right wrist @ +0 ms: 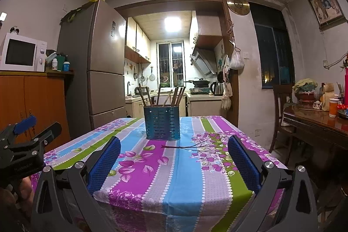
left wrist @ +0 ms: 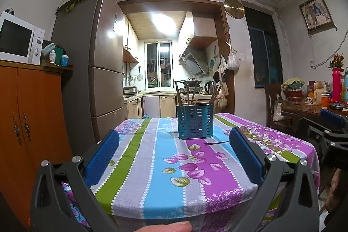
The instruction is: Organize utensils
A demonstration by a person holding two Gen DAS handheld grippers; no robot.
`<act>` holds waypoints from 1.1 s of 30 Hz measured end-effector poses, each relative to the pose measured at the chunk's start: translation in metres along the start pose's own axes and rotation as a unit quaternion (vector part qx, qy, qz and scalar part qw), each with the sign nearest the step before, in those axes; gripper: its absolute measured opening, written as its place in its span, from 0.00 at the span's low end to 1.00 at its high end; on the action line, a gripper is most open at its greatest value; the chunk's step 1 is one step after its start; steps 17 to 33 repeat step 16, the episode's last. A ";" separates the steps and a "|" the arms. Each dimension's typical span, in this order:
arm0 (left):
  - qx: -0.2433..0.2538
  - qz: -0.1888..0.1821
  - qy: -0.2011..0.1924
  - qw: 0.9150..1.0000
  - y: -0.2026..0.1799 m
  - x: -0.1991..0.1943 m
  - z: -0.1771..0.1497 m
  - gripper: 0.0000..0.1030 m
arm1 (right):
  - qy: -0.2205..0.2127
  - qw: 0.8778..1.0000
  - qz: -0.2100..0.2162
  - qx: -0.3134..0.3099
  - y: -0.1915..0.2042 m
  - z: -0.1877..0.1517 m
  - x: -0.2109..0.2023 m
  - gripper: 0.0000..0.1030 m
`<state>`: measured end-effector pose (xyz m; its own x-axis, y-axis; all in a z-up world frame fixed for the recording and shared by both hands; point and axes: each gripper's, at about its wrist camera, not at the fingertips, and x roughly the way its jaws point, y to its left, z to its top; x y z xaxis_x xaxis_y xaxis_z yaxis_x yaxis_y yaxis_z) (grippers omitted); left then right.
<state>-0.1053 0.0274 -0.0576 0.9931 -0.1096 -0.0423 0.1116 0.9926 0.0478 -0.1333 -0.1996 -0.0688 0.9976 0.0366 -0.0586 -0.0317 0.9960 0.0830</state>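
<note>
1. Left tool [left wrist: 174, 153] fills the lower frame of its own view, blue pads spread wide apart, gripping nothing, above the near edge of the desk [left wrist: 152, 177].
2. The blue slotted holder [left wrist: 195, 121] stands upright at centre frame, chopsticks [left wrist: 191, 94] leaning inside.
3. One loose chopstick [right wrist: 181, 147] lies flat just before the holder.
4. Right tool [right wrist: 174, 156] sits low in frame too, fingers apart and empty.
</note>
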 end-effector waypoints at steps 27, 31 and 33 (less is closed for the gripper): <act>0.002 0.006 0.093 0.996 -0.007 0.045 -0.004 0.95 | 0.004 1.000 0.004 0.000 0.000 0.000 0.003 0.96; 0.002 0.006 0.093 0.996 -0.007 0.045 -0.004 0.95 | 0.004 1.000 0.004 0.000 0.000 0.000 0.003 0.96; 0.002 0.006 0.093 0.996 -0.007 0.045 -0.004 0.95 | 0.004 1.000 0.004 0.000 0.000 0.000 0.003 0.96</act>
